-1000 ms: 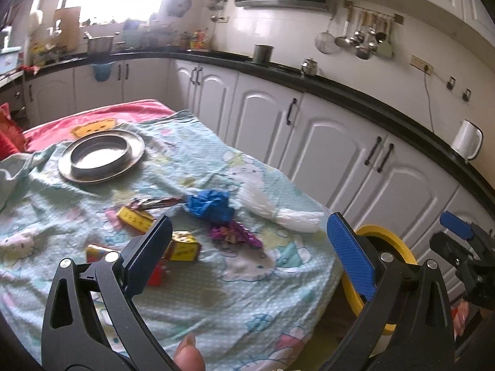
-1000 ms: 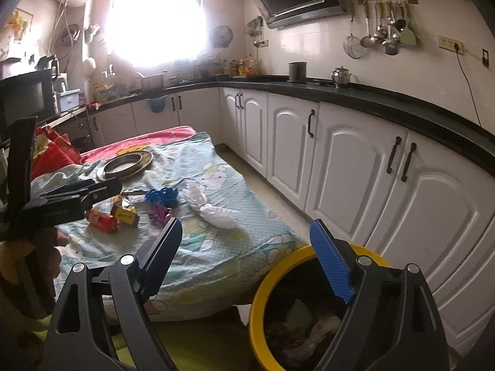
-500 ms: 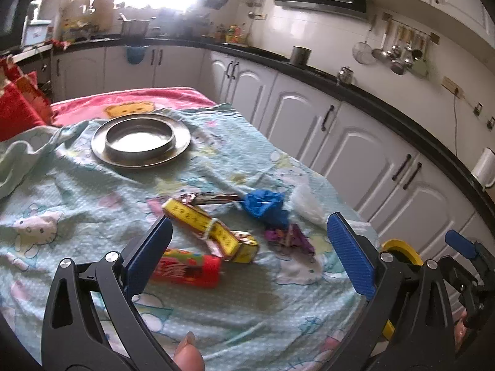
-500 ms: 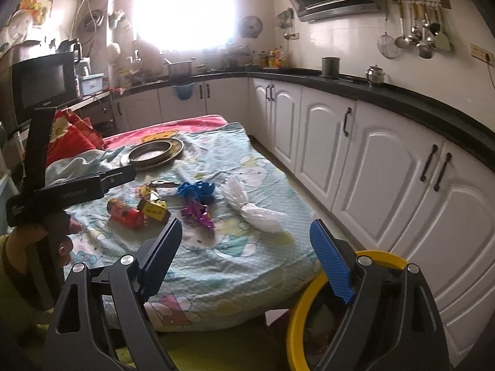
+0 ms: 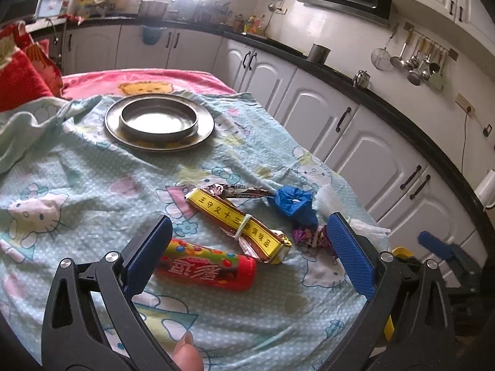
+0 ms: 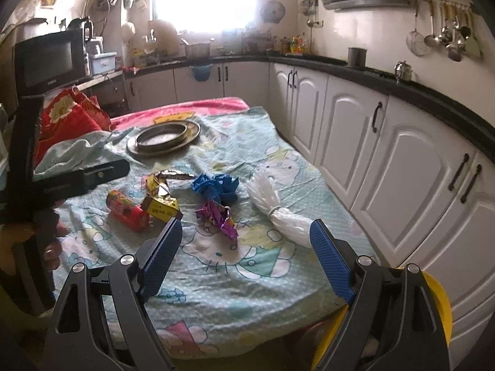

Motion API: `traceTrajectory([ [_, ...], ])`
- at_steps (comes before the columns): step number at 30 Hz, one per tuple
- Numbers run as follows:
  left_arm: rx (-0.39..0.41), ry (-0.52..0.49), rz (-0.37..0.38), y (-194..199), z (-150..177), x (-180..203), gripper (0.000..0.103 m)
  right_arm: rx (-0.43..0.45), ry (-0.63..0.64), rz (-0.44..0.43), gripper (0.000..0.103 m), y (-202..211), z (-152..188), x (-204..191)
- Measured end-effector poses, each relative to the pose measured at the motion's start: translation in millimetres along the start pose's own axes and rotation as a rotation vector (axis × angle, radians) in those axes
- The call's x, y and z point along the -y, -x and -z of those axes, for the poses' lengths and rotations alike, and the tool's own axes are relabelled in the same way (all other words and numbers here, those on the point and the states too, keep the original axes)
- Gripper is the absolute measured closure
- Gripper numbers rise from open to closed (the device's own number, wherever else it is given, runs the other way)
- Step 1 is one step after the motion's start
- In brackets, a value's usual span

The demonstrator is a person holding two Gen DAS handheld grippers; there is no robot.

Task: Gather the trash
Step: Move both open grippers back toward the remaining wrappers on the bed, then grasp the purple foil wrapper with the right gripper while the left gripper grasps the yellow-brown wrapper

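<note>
You have brought both grippers closer over the table. Your left gripper (image 5: 249, 253) now hangs right above the red tube (image 5: 207, 267) (it was farther off before). Your right gripper (image 6: 246, 255) has swung away from the yellow bin (image 6: 439, 303) toward the purple wrapper (image 6: 218, 215).

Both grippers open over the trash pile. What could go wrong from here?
1. The red tube lies against the yellow box; the left hand-held gripper may catch both.
2. The tablecloth is loose and wrinkled, so fingers may pinch it.
3. The yellow bin sits below the table edge; wrappers could miss it.
</note>
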State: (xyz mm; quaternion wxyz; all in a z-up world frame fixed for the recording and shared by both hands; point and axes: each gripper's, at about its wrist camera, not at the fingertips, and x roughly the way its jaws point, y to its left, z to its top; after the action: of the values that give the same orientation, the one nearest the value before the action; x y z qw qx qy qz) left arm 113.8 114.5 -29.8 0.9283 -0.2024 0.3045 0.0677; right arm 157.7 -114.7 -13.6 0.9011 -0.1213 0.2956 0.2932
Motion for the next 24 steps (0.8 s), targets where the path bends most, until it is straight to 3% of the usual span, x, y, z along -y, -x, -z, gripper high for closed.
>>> traceTrajectory([
  [4, -0.036, 0.016, 0.014, -10, -2, -2, 0.014, -0.043, 0.007, -0.017, 0.022, -28, 0, -1],
  [10, -0.130, 0.051, 0.051, -36, -4, -4, 0.023, -0.093, 0.043, -0.040, 0.032, -59, 5, -8],
  [18, -0.221, 0.072, 0.064, -65, -5, 0, 0.025, -0.141, 0.039, -0.067, 0.042, -93, 6, -10],
  [24, -0.244, 0.059, 0.038, -73, -5, 3, 0.025, -0.183, 0.001, -0.099, 0.058, -111, 7, -8],
])
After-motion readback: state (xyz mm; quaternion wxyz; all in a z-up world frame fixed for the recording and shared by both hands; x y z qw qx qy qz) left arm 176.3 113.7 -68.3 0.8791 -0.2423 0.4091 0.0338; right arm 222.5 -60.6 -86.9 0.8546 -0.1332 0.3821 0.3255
